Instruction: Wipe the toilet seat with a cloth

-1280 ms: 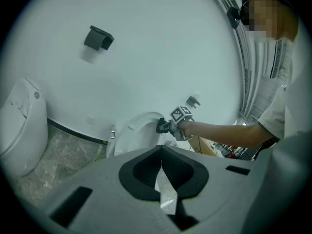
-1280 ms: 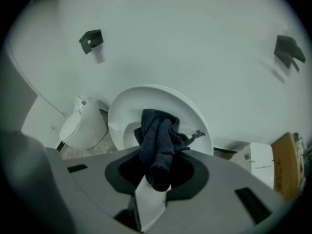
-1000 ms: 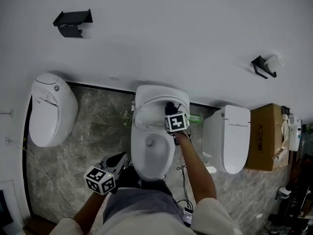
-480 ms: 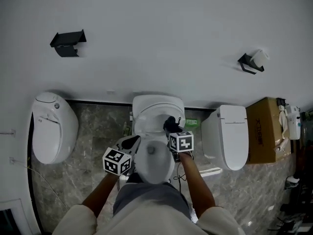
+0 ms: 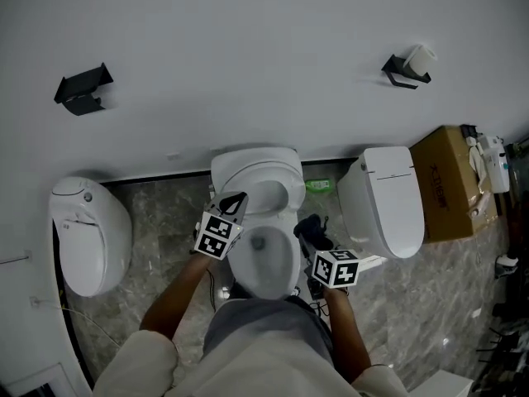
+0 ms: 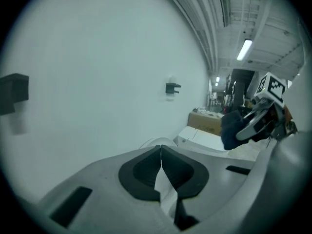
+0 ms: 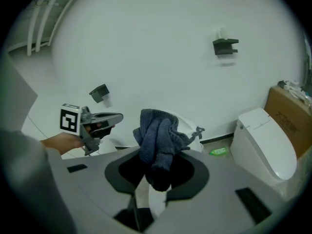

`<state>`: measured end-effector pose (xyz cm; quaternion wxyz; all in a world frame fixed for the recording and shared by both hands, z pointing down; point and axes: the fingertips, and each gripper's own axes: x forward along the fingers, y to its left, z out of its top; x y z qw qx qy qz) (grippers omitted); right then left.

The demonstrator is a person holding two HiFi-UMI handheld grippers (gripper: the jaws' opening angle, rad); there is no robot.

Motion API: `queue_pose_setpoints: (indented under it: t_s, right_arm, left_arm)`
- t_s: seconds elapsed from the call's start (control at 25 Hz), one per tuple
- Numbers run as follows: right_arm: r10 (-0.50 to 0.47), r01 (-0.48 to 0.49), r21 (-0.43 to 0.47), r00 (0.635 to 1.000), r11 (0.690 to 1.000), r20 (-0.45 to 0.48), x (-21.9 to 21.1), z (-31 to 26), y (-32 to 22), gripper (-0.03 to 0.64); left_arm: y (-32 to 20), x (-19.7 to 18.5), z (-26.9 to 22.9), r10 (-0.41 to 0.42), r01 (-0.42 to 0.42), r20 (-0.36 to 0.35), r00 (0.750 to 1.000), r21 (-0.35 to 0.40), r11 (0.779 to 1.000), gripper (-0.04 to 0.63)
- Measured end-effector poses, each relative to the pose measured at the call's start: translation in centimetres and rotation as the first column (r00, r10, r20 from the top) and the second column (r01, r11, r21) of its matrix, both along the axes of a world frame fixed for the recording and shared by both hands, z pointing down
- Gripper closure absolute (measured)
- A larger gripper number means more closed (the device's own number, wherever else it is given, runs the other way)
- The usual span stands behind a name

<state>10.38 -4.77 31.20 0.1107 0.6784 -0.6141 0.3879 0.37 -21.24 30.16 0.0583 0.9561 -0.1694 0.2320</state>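
right claw (image 5: 308,231) clamped on the dark cloth (image 7: 157,130), wad bunched past the tips, just right of the toilet (image 5: 289,263) bowl, seemingly not touching it. left claw (image 5: 235,200) closed, empty, at the bowl's left rim. seat ring (image 5: 231,180) looks tipped up at the back. my plan: press the wad flat onto the ring, follow its curve, keep the left claw clear.

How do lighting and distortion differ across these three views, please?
Head view: even, soft light, sharp, with the wall bowed at its base. Left gripper view: dim, bluish, dark fisheye corners, ceiling lamp bright. Right gripper view: brighter, cloth crisp, same fisheye rim.
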Motion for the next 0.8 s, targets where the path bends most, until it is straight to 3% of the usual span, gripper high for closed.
queue_pose_setpoints:
  t_s: [0.12, 0.28, 0.4, 0.52, 0.68, 0.8]
  right_arm:
    - [0.004, -0.004, 0.005, 1.000, 1.000, -0.018, -0.6, -0.9, 2.1, 0.523]
    - [0.032, -0.032, -0.009, 0.999, 0.999, -0.025, -1.3, -1.4, 5.2, 0.523]
    - [0.086, -0.085, -0.018, 0.996, 0.996, 0.029, -1.9, -0.7, 7.0, 0.523]
    - [0.107, -0.105, -0.025, 0.990, 0.994, 0.088, -3.0, 0.0, 8.4, 0.523]
    - [0.088, -0.085, -0.039, 0.993, 0.996, 0.073, -2.8, 0.2, 9.6, 0.523]
    - [0.083, -0.080, -0.034, 0.994, 0.996, 0.072, -2.2, 0.1, 10.1, 0.523]
  left_arm:
    - [-2.0, 2.6, 1.2, 0.034, -0.044, 0.089, 0.995, 0.104, 0.994, 0.586]
    - [-4.0, 6.2, 3.3, 0.092, -0.132, 0.215, 0.972, 0.179, 0.975, 0.584]
    - [-5.5, 8.3, 5.0, 0.118, -0.183, 0.298, 0.947, 0.201, 0.962, 0.582]
    - [-6.4, 9.7, 7.0, 0.145, -0.235, 0.383, 0.912, 0.200, 0.951, 0.486]
    - [-6.8, 10.2, 9.1, 0.154, -0.268, 0.456, 0.876, 0.196, 0.943, 0.486]
    - [-6.9, 10.0, 9.4, 0.133, -0.279, 0.474, 0.871, 0.254, 0.926, 0.486]
